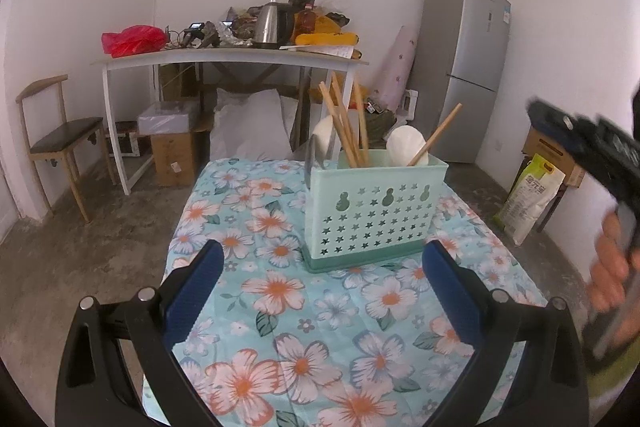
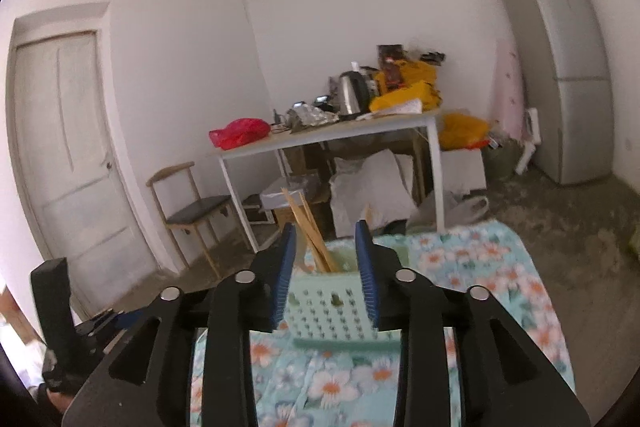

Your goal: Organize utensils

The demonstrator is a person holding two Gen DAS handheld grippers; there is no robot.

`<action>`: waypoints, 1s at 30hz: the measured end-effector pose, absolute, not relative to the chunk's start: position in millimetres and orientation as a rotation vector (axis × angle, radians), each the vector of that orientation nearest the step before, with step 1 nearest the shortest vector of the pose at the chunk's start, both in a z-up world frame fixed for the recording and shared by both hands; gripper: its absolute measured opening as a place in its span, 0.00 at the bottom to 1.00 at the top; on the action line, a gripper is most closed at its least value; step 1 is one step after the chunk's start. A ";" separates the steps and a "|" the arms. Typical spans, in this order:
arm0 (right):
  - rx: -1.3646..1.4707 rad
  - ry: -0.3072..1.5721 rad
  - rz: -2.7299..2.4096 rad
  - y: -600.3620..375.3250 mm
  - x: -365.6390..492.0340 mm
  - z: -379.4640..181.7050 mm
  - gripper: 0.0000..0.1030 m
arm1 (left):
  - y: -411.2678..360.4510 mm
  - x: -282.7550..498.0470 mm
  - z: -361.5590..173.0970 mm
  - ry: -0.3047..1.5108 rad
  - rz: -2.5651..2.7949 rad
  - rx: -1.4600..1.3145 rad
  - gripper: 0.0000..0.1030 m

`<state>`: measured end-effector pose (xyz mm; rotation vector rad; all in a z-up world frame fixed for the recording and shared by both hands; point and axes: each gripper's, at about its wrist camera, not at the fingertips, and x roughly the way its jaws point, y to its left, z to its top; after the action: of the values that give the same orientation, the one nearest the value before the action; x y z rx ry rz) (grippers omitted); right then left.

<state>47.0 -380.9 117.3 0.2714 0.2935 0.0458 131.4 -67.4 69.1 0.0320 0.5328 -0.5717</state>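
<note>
- Mint-green plastic utensil caddy (image 1: 374,215), its wall punched with stars and gourd shapes, stands upright on a darker green base towards the far end of the table.
- Wooden chopsticks (image 1: 344,125) lean out of its top, one (image 1: 436,135) slanting right on its own; two white spoons (image 1: 406,145) stand among them, and a grey blade-like utensil sits at the left end.
- Floral tablecloth (image 1: 280,291), light blue with white and orange flowers, covers the table under the caddy.
- The left gripper (image 1: 322,267) is spread wide with nothing between its blue pads, low over the cloth, just short of the caddy.
- The right gripper (image 2: 326,273) has its blue pads partly apart and empty; in its own view the caddy and chopsticks show through the gap beyond them. From the left wrist it appears blurred at the right edge, in a hand (image 1: 610,259).
- Beyond: a white table (image 1: 224,57) piled with clutter, a steel kettle (image 1: 268,25), a red bag (image 1: 134,41), a wooden chair (image 1: 60,135), a grey fridge (image 1: 464,67), a white door (image 2: 68,155).
</note>
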 end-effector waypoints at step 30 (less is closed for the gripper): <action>0.070 0.590 -0.278 -356.0 44.3 74.4 0.92 | -85.6 146.7 78.4 0.588 -0.107 0.172 0.95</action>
<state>44.3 -356.0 74.4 0.0696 0.5900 -0.2780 146.7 -85.6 78.4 0.1720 0.5884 -0.1074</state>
